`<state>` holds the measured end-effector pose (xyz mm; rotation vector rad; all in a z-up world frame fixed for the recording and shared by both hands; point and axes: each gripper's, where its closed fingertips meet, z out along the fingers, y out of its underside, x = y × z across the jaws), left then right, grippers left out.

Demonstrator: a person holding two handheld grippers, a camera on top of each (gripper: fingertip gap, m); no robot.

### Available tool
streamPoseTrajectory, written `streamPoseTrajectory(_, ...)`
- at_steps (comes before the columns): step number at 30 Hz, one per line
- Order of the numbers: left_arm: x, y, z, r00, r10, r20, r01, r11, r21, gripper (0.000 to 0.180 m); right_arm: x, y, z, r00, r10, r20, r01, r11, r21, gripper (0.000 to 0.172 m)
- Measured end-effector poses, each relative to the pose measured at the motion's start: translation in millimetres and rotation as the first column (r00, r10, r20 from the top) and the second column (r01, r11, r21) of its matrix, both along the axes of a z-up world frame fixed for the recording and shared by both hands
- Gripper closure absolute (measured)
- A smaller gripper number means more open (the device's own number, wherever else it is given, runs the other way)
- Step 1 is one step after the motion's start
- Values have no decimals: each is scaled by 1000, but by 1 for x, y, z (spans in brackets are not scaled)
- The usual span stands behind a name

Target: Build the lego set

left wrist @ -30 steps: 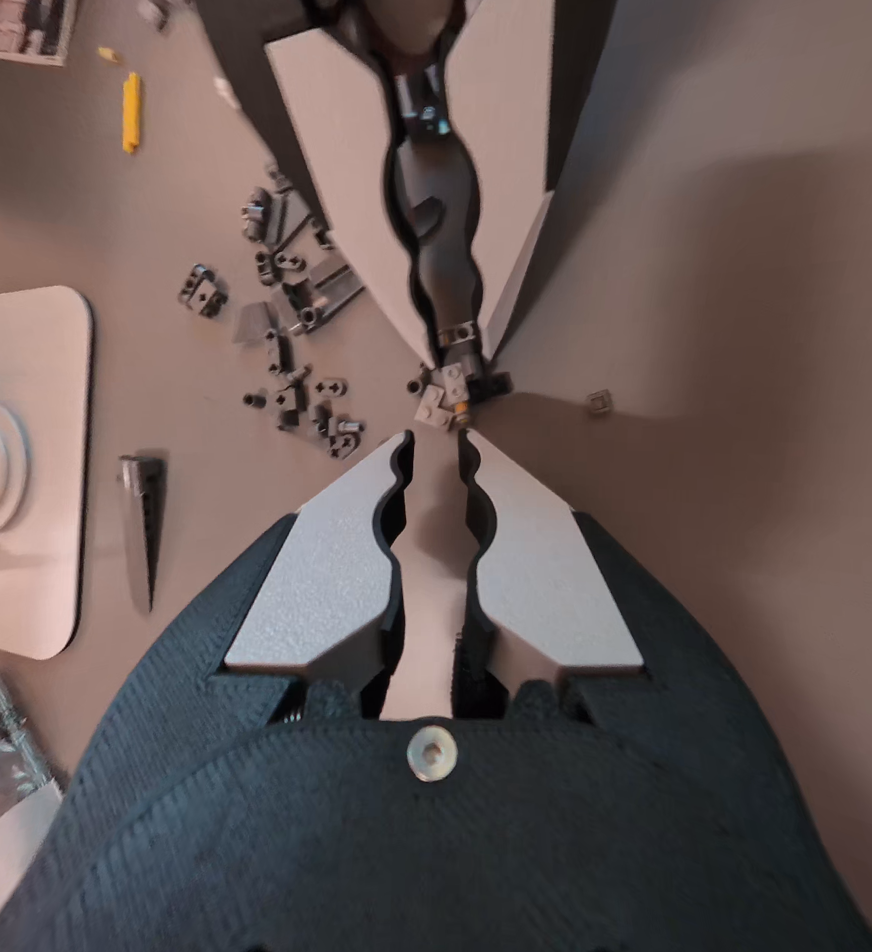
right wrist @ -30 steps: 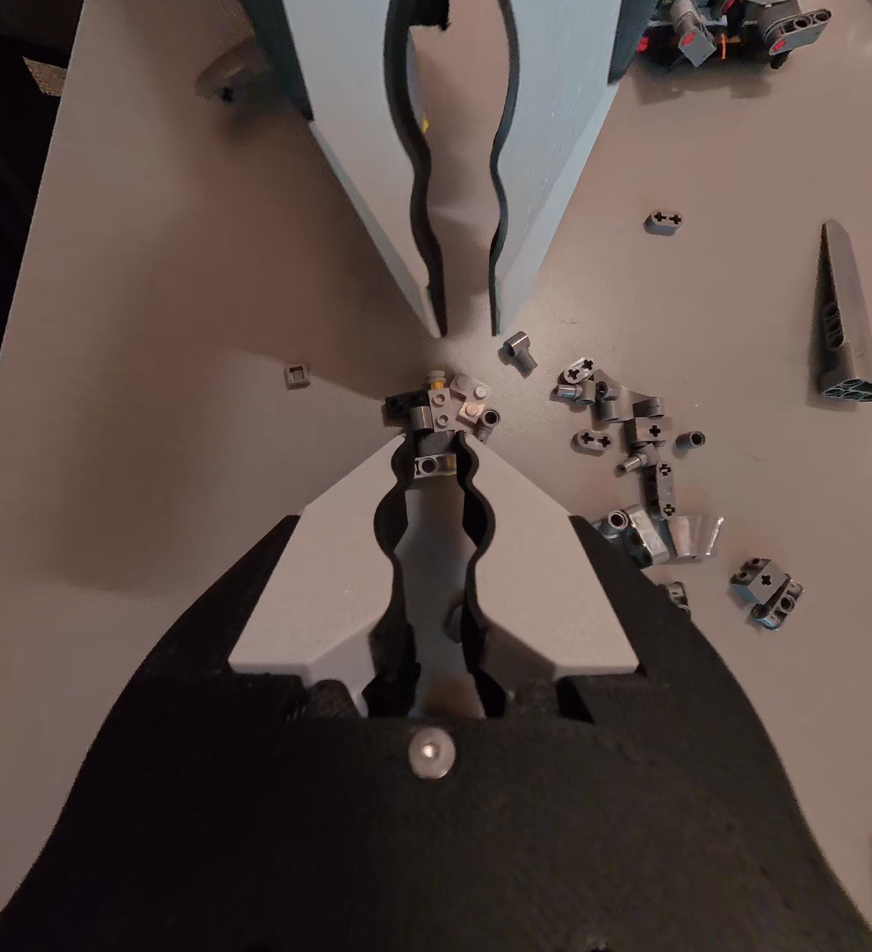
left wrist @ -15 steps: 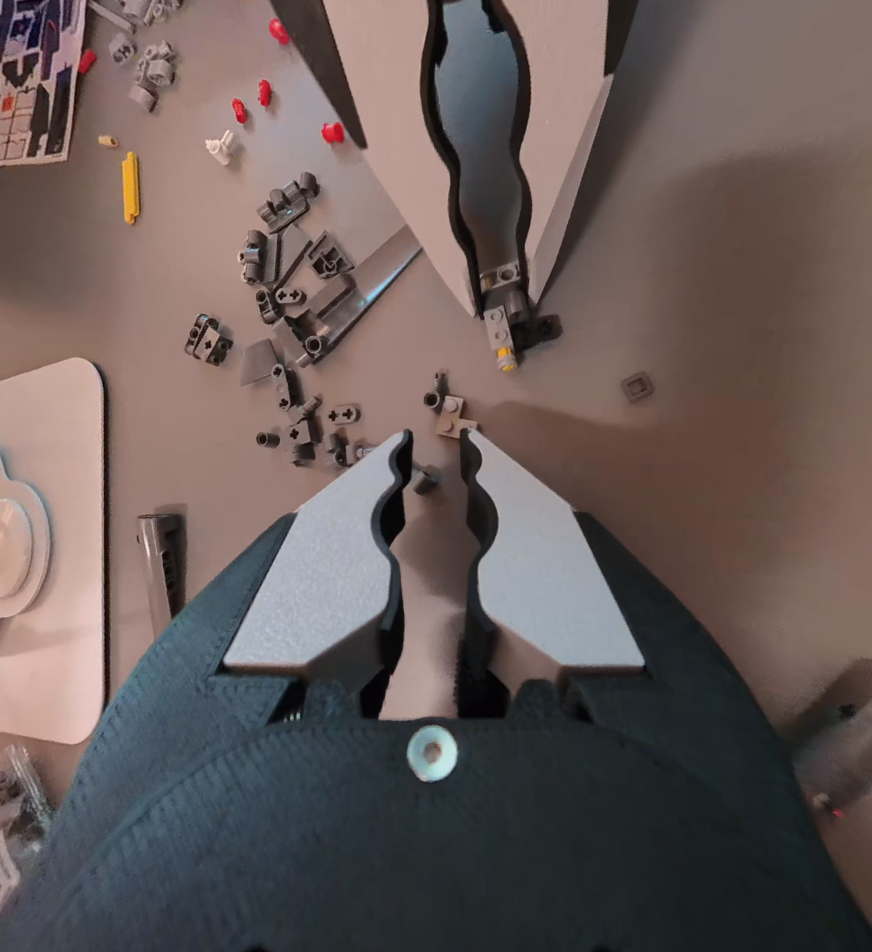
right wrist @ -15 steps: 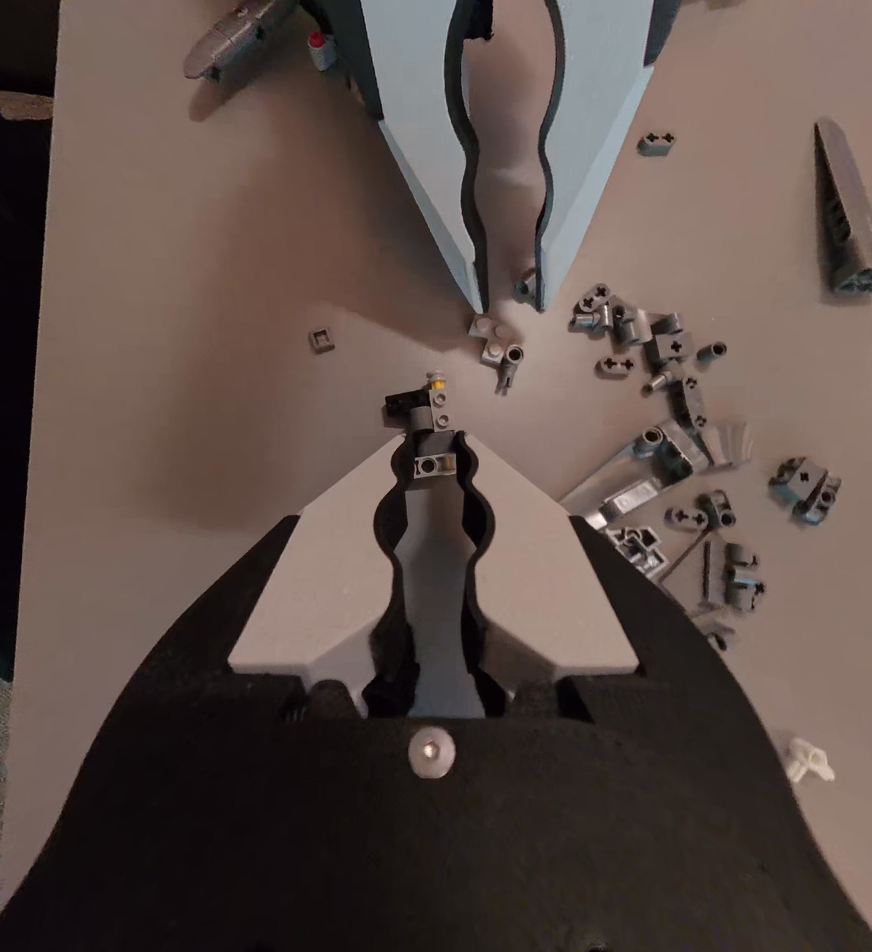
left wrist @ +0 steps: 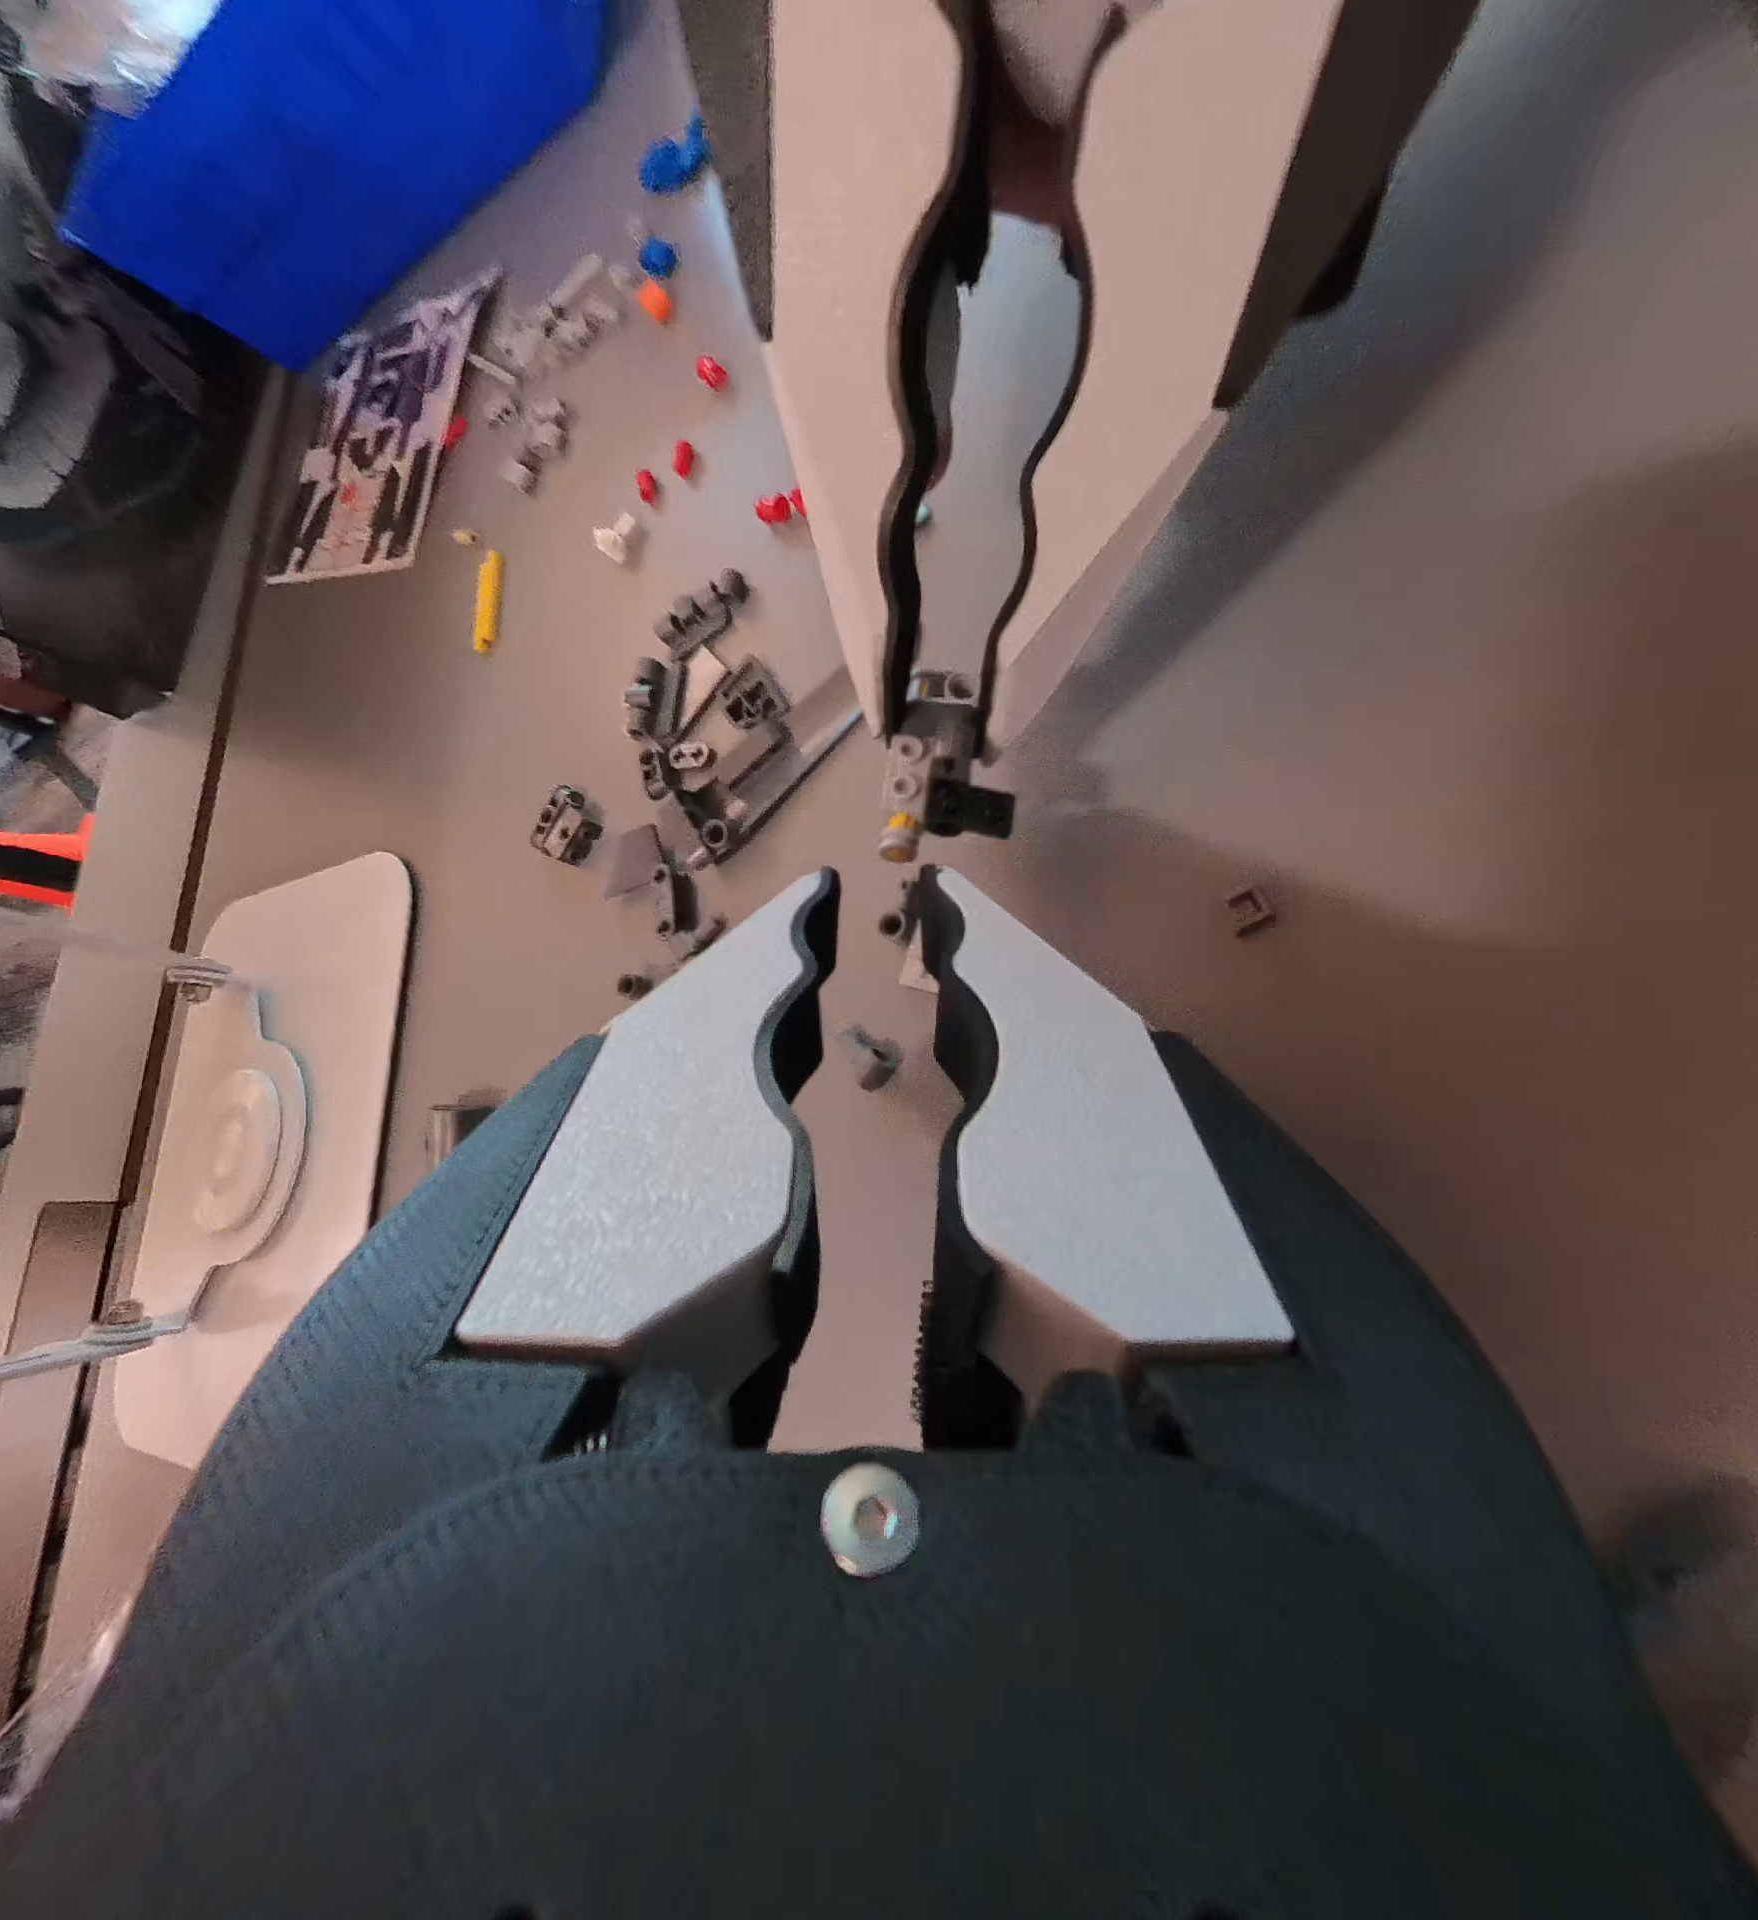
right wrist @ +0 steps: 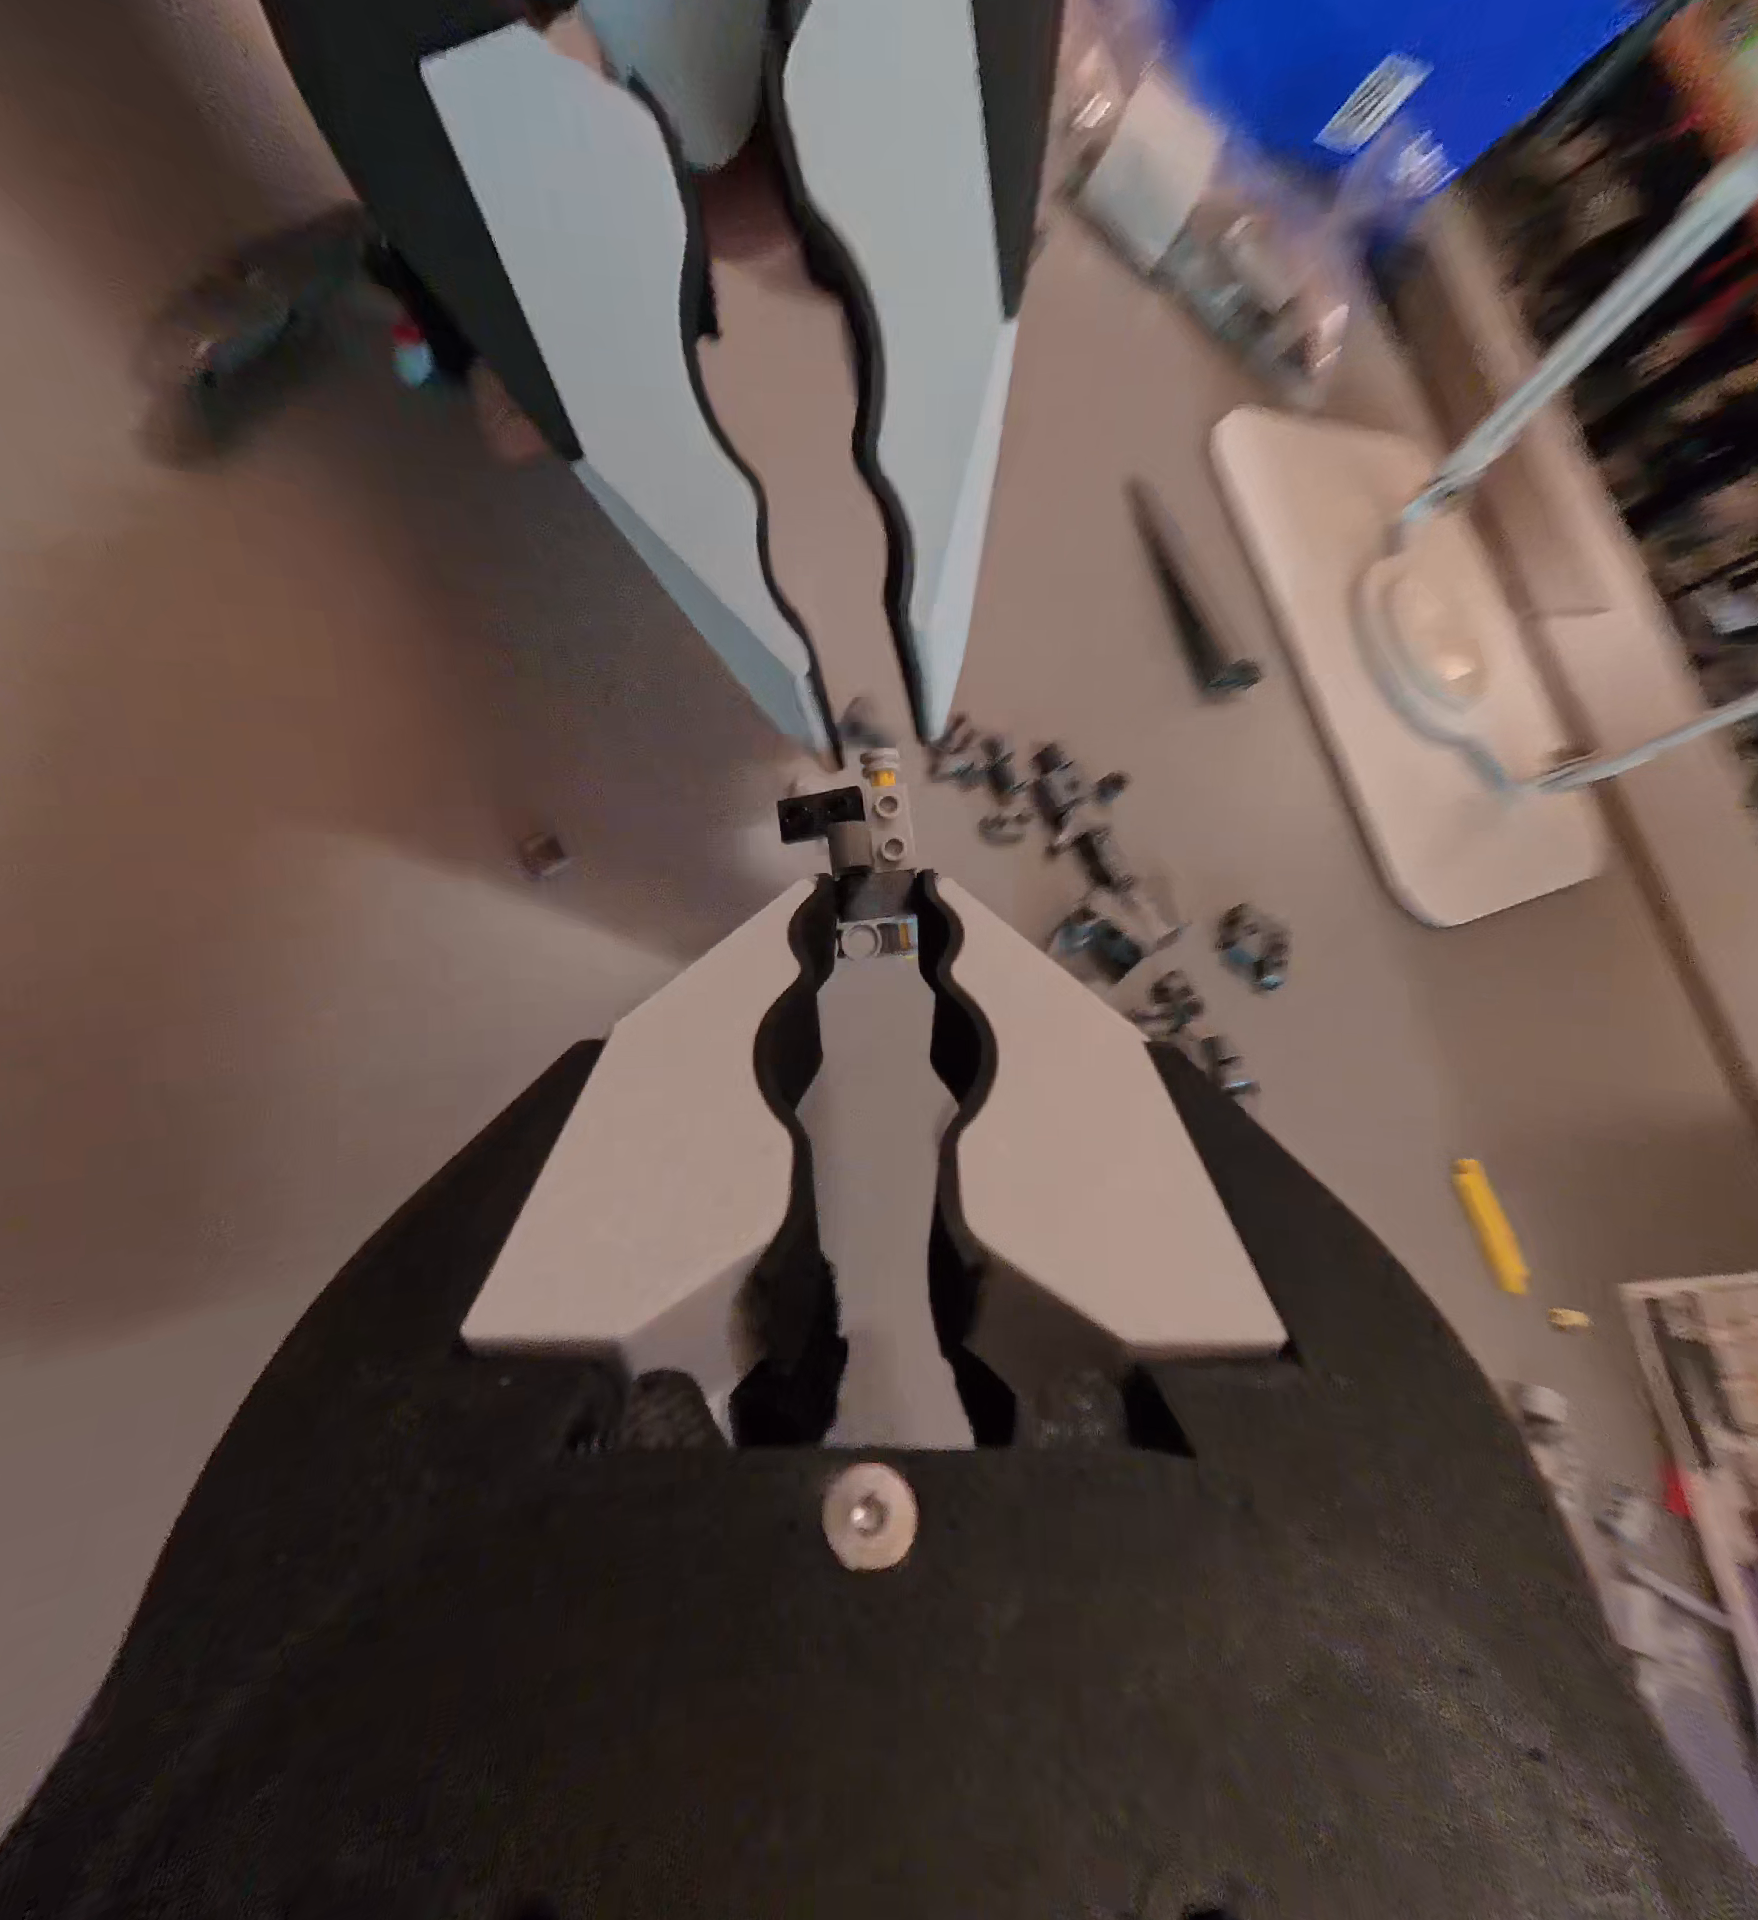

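Observation:
My right gripper (right wrist: 875,891) is shut on a small brick assembly (right wrist: 870,831) of grey bricks with a black plate and a yellow-ringed tip, and holds it above the table. The same assembly shows in the left wrist view (left wrist: 932,774), held by the right gripper. My left gripper (left wrist: 880,883) is open with nothing between its pads, and its tips point at the assembly's yellow end from just short of it. Small loose grey pieces (left wrist: 870,1055) lie on the table, seen through its gap. The left gripper also shows in the right wrist view (right wrist: 877,740), opposite the assembly.
A pile of dark grey pieces (left wrist: 698,748) lies left of the grippers. Farther off are a yellow rod (left wrist: 487,603), red pieces (left wrist: 683,457), a printed sheet (left wrist: 376,468), a blue box (left wrist: 335,156) and a white pad (left wrist: 335,1039). A small square piece (left wrist: 1251,912) lies to the right. Less than 4 cm separates the two grippers' tips. The left tips stand about 6 cm off the small square piece (left wrist: 1251,912). It is also in sight in the right wrist view (right wrist: 540,860).
The right gripper pulled the assembly back from the left gripper and lifted it. A light grey plate and a small pin stayed on the table. Both grippers rose and tilted. The left stayed open.

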<state>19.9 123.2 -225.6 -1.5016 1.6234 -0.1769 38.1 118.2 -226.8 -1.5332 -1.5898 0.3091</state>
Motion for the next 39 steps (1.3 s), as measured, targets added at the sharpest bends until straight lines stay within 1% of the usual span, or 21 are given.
streamPoseTrajectory(2,-3,1,12,998,21,66,-20,1000,-21,167,-5,2,21,998,-23,-62,30,994,107,159)
streamPoseTrajectory(5,-6,-1,35,966,42,253,-6,990,-143,164,-11,4,55,987,-29,-157,70,962,262,159)
streamPoseTrajectory(7,-9,-5,56,912,53,406,53,968,-247,164,-13,3,72,979,-16,-202,85,937,340,160)
streamPoseTrajectory(9,-14,-10,80,833,53,551,153,935,-321,162,-17,2,84,974,-2,-224,94,912,400,159)
streamPoseTrajectory(11,-18,-14,97,774,59,630,226,904,-362,159,-20,-2,97,962,20,-273,108,890,444,159)
streamPoseTrajectory(13,-21,-17,111,724,49,688,278,892,-356,160,-25,-6,105,955,46,-293,103,875,474,159)
streamPoseTrajectory(15,-21,-23,119,693,35,720,333,870,-363,158,-27,-9,113,944,72,-323,100,869,485,159)
streamPoseTrajectory(17,-23,-24,123,686,36,727,338,869,-362,162,-28,-11,120,931,90,-353,102,867,488,159)
streamPoseTrajectory(22,-21,-27,126,670,37,741,366,852,-374,167,-33,-14,127,921,123,-369,92,853,514,159)
streamPoseTrajectory(26,-23,-29,132,644,42,764,400,833,-383,168,-34,-17,132,912,138,-386,100,838,537,160)
streamPoseTrajectory(29,-26,-28,137,614,58,787,420,820,-388,175,-37,-18,134,910,153,-385,93,830,550,160)
streamPoseTrajectory(31,-27,-27,137,599,67,798,439,806,-398,175,-38,-18,135,910,154,-385,95,827,555,160)
streamPoseTrajectory(34,-28,-27,138,594,63,802,445,805,-393,176,-39,-16,135,912,150,-381,98,824,558,160)
streamPoseTrajectory(38,-29,-26,139,599,47,800,415,836,-359,175,-40,-14,136,918,139,-373,101,824,557,160)
streamPoseTrajectory(39,-29,-23,139,602,45,797,389,855,-342,175,-40,-13,136,919,135,-371,102,826,554,159)
